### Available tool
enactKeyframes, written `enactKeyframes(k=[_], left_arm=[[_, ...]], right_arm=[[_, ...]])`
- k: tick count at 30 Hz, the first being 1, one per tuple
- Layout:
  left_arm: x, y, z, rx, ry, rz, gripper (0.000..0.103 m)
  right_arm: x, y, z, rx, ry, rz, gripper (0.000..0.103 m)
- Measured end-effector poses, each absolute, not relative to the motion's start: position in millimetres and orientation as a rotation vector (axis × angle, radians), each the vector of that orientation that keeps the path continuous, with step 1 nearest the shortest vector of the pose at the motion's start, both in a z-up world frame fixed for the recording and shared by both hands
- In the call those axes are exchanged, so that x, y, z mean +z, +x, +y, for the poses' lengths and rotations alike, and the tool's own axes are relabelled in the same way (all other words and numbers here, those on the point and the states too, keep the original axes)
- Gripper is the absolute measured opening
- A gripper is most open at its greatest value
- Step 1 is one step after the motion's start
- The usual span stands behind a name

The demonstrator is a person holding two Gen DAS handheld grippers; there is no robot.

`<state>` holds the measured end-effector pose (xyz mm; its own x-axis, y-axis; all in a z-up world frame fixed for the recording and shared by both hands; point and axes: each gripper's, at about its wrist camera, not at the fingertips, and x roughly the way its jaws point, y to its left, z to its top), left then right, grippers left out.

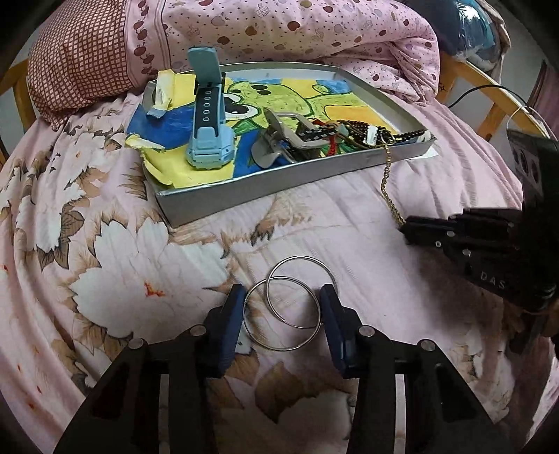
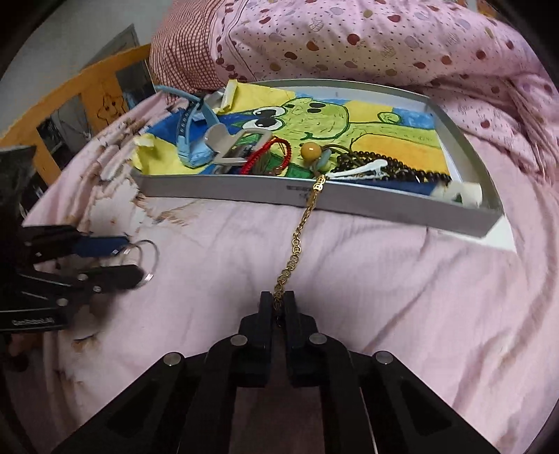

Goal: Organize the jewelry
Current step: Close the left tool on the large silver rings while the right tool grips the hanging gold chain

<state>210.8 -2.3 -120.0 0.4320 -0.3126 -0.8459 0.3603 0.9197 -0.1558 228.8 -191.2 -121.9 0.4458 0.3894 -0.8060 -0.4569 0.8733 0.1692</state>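
Observation:
A grey tray [image 1: 265, 185] [image 2: 384, 202] lined with a frog drawing lies on the bed. It holds a blue watch [image 1: 208, 118] [image 2: 190, 139], a grey metal clip [image 1: 276, 139] [image 2: 227, 143], a red cord bracelet [image 2: 269, 153] and dark bead strings [image 1: 367, 134] [image 2: 377, 164]. My right gripper [image 2: 278, 302] [image 1: 407, 228] is shut on a gold chain [image 2: 297, 244] [image 1: 386, 178] that hangs over the tray's front wall. My left gripper [image 1: 281, 307] [image 2: 131, 255] is open around two silver rings [image 1: 290, 304] [image 2: 146, 258] lying on the bed.
A pink patterned quilt [image 1: 314, 31] [image 2: 384, 38] and a checked pillow [image 1: 77, 59] [image 2: 188, 52] lie behind the tray. The wooden bed frame [image 2: 70, 101] [image 1: 489, 115] runs along the sides. The flowered sheet [image 1: 122, 262] spreads in front.

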Motion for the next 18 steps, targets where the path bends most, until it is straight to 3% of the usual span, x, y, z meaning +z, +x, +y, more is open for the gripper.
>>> enactKeyframes(k=[18], left_arm=[[-64.2, 211.2, 4.1, -0.400, -0.094, 0.913, 0.038]], right_arm=[[-34.7, 226.5, -213.3, 0.551, 0.070, 0.743, 0.006]])
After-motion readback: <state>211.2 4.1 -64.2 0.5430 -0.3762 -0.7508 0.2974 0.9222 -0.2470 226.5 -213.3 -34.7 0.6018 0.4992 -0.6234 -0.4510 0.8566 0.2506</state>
